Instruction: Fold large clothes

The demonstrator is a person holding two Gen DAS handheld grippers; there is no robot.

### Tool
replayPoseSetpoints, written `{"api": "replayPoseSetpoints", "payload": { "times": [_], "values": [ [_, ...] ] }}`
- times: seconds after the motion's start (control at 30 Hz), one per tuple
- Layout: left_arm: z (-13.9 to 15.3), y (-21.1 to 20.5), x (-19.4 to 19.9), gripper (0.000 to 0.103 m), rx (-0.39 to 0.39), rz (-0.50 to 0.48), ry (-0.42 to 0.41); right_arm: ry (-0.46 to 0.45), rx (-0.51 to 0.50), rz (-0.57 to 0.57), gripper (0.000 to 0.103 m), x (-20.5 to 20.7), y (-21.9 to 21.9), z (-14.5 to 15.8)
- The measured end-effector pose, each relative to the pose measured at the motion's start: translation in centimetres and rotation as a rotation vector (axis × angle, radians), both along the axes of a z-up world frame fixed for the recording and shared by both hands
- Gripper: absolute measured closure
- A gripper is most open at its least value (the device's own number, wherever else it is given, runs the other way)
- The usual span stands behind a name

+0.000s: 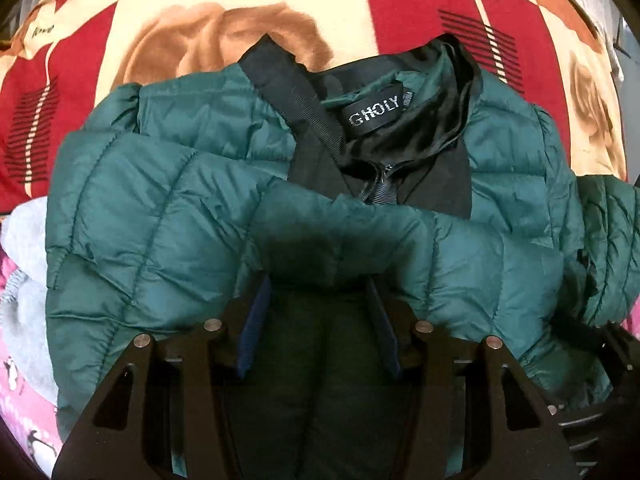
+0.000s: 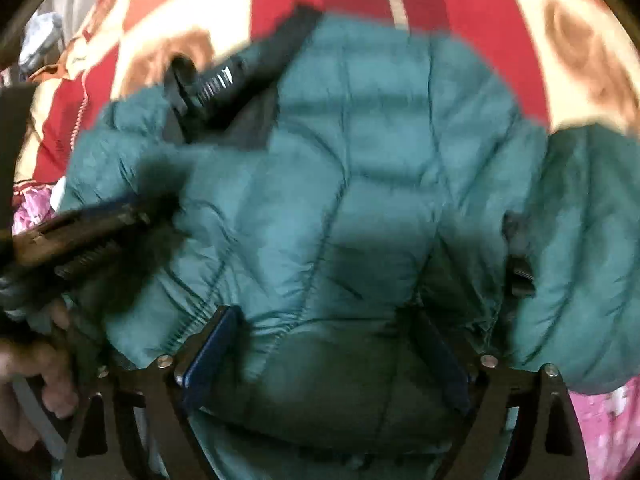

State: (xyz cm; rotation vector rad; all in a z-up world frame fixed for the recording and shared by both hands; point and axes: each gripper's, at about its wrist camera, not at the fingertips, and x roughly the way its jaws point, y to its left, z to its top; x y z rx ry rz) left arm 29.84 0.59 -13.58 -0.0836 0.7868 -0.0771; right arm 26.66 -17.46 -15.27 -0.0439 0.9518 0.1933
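On top of a red and cream blanket (image 1: 400,12) with big brown rose prints lies the green puffer jacket (image 1: 168,200), front side up, collar pointing away from the cameras. The collar is spread so you can see the shiny dark lining and a black neck label (image 1: 374,115) reading "GHOLY", with the zipper top just below it. One sleeve is laid across the chest.

Left tongs (image 1: 320,280) sit low over the jacket with a bunched fold of the green fabric between the blue pads (image 1: 256,320). The tips are buried under the fabric, so I honestly can't tell if they're pinching it or just resting around it. The gap looks middling.

Right tongs (image 2: 324,320) are spread wide, with a puffy hump of jacket bulging between the fingers near the elastic hem; the pads don't look like they're squeezing it. That view is pretty blurry. The left tongs show up at its left edge, with part of a hand (image 2: 24,368) below them.

A grey fleecy garment (image 1: 24,248) and some pink printed fabric (image 1: 20,392) sit just beside the jacket.
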Motion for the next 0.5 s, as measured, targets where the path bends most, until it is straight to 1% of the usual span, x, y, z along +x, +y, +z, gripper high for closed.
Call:
{"api": "replayPoseSetpoints", "payload": {
  "times": [0.07, 0.13, 0.23, 0.3, 0.33, 0.37, 0.4, 0.5],
  "values": [
    [0.0, 0.3, 0.3, 0.051, -0.014, -0.007, 0.004, 0.007, -0.005, -0.006, 0.007, 0.1, 0.1, -0.1],
    [0.4, 0.7, 0.0, 0.050, -0.027, -0.012, 0.004, 0.017, -0.020, -0.003, 0.001, 0.0, 0.0, -0.2],
    [1.9, 2.0, -1.8, 0.050, -0.065, 0.006, 0.005, 0.026, -0.013, 0.000, 0.001, -1.2, -0.2, -0.2],
    [3.2, 3.0, -3.6, 0.050, -0.107, 0.028, -0.007, 0.019, 0.008, 0.003, 0.002, -1.4, -0.6, 0.5],
    [3.4, 3.8, -4.6, 0.050, -0.136, 0.042, -0.004, 0.003, 0.024, -0.004, 0.005, -1.9, -2.1, 1.4],
    [3.5, 4.2, -5.5, 0.050, -0.155, 0.043, 0.005, -0.024, 0.041, -0.015, 0.006, -2.3, -3.1, 2.4],
    [3.4, 4.6, -6.5, 0.050, -0.174, 0.036, 0.016, -0.076, 0.058, -0.045, 0.006, -2.9, -4.2, 4.1],
    [3.5, 4.7, -10.5, 0.050, -0.164, 0.048, 0.024, -0.199, 0.078, -0.141, 0.006, -4.8, -8.3, 8.0]
  ]
}}
